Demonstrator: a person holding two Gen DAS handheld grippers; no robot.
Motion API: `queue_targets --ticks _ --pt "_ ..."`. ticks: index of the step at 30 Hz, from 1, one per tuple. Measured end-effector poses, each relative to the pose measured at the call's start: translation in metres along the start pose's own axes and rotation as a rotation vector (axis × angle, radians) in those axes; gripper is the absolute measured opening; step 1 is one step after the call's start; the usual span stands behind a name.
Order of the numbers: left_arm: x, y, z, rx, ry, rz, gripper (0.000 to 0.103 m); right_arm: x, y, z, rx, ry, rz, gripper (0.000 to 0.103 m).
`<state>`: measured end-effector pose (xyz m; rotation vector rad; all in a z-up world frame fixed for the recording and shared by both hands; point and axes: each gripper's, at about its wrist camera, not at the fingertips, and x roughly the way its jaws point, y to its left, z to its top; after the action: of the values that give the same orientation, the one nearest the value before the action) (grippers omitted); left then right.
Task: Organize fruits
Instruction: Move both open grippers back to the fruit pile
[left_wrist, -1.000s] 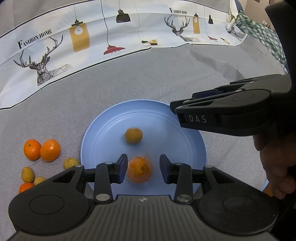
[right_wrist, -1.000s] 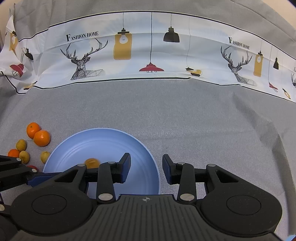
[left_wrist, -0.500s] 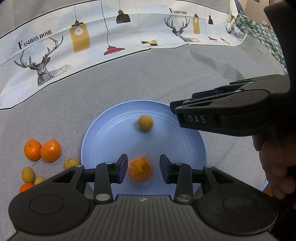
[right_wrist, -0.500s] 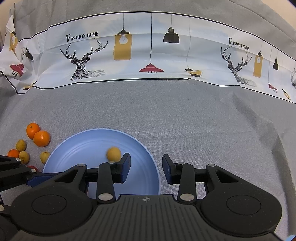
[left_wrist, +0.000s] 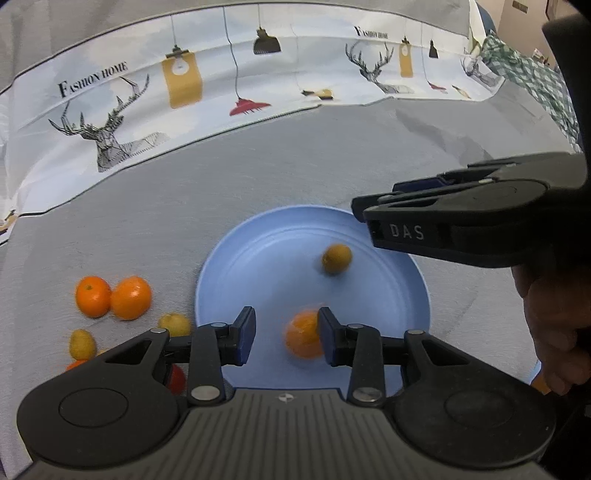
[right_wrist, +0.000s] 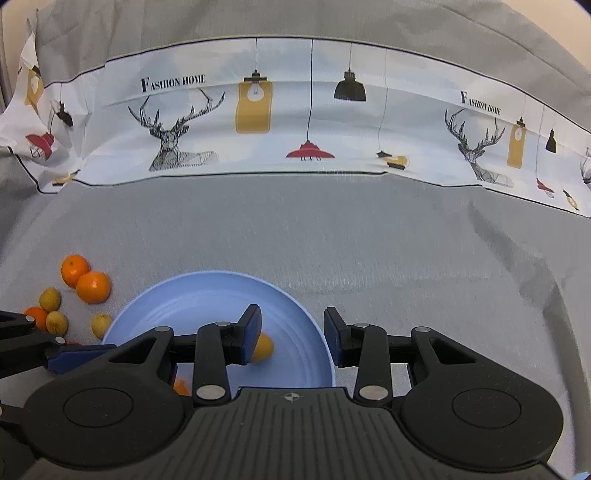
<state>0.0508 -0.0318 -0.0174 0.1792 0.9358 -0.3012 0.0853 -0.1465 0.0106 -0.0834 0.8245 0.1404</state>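
A blue plate (left_wrist: 266, 266) lies on the grey cloth; it also shows in the right wrist view (right_wrist: 207, 299). On it are an orange (left_wrist: 301, 338) and a small yellow fruit (left_wrist: 336, 258), the latter also in the right wrist view (right_wrist: 263, 347). My left gripper (left_wrist: 286, 334) is open above the plate's near edge, the orange beside its right finger. My right gripper (right_wrist: 291, 336) is open and empty over the plate's right edge; its side shows in the left wrist view (left_wrist: 461, 229). Two oranges (left_wrist: 112, 297) and small yellow fruits (left_wrist: 83, 343) lie left of the plate.
A printed white cloth with deer and lamps (right_wrist: 258, 118) stands along the back. A red fruit (left_wrist: 176, 378) lies under my left gripper's left finger. A green checked cloth (left_wrist: 532, 85) lies at the far right. Grey cloth (right_wrist: 406, 251) covers the table.
The small yellow fruit has rolled across the plate to the right. My left gripper has shifted left, so the orange now sits by its right finger. The right gripper has stayed in place.
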Motion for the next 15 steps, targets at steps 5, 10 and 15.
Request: queue_targets --ticks 5,10,15 --pt "-0.015 0.04 0.009 -0.089 -0.038 0.026 0.014 -0.006 0.001 0.004 0.024 -0.046 0.014 0.017" --pt "-0.037 0.126 0.012 -0.367 -0.065 0.046 0.011 -0.01 0.006 0.006 0.034 -0.073 0.048 0.015" --pt "-0.046 0.18 0.002 -0.523 -0.025 0.054 0.011 -0.013 0.026 0.008 -0.009 -0.075 0.15 0.015"
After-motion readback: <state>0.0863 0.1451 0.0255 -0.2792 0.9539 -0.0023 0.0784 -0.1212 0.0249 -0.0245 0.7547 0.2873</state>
